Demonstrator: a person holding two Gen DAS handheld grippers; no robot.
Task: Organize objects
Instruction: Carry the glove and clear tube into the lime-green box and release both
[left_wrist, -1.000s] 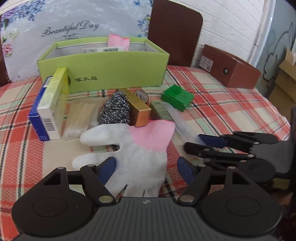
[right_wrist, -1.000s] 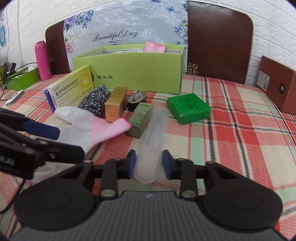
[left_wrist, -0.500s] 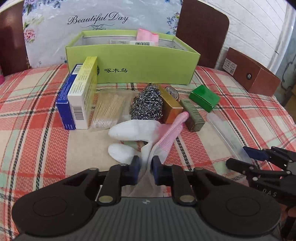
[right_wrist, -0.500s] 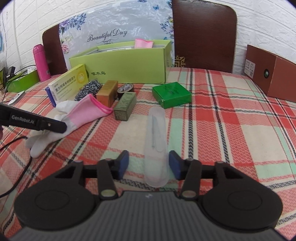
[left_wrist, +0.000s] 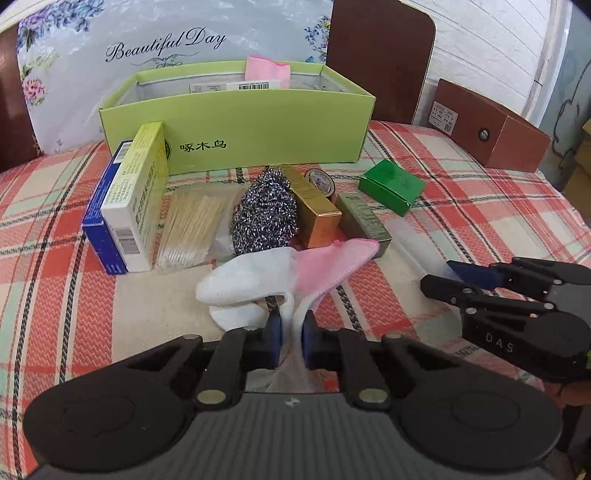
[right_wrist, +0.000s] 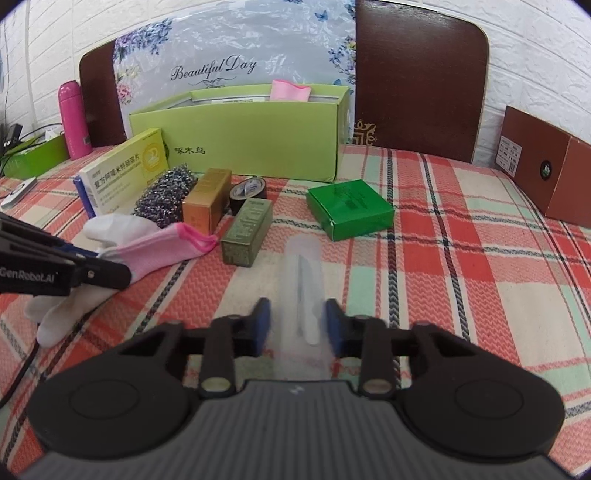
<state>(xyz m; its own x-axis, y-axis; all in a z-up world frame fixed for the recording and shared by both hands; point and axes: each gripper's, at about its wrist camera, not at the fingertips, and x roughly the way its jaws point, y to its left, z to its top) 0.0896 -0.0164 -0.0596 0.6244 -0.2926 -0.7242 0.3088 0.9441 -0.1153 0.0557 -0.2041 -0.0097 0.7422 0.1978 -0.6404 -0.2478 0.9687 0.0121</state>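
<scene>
My left gripper (left_wrist: 291, 334) is shut on a white glove with a pink cuff (left_wrist: 280, 273), pinching its fingers; the glove also shows in the right wrist view (right_wrist: 147, 243). My right gripper (right_wrist: 297, 325) is open, its fingers on either side of a clear plastic tube (right_wrist: 301, 273) lying on the checked cloth; I cannot tell whether they touch it. The right gripper also shows in the left wrist view (left_wrist: 458, 277). An open lime-green box (left_wrist: 236, 125) stands at the back with a pink item (left_wrist: 267, 72) in it.
In front of the box lie a yellow-white medicine box (left_wrist: 136, 195), toothpicks (left_wrist: 192, 229), a steel scourer (left_wrist: 266, 214), a gold box (left_wrist: 314, 206), tape (right_wrist: 247, 192), an olive box (right_wrist: 247, 232) and a green box (right_wrist: 347, 208). A brown box (right_wrist: 546, 166) stands right, a pink bottle (right_wrist: 74, 118) far left.
My left gripper went from open around the glove to shut on it, and the glove has bunched up. My right gripper has opened wider around the clear tube.
</scene>
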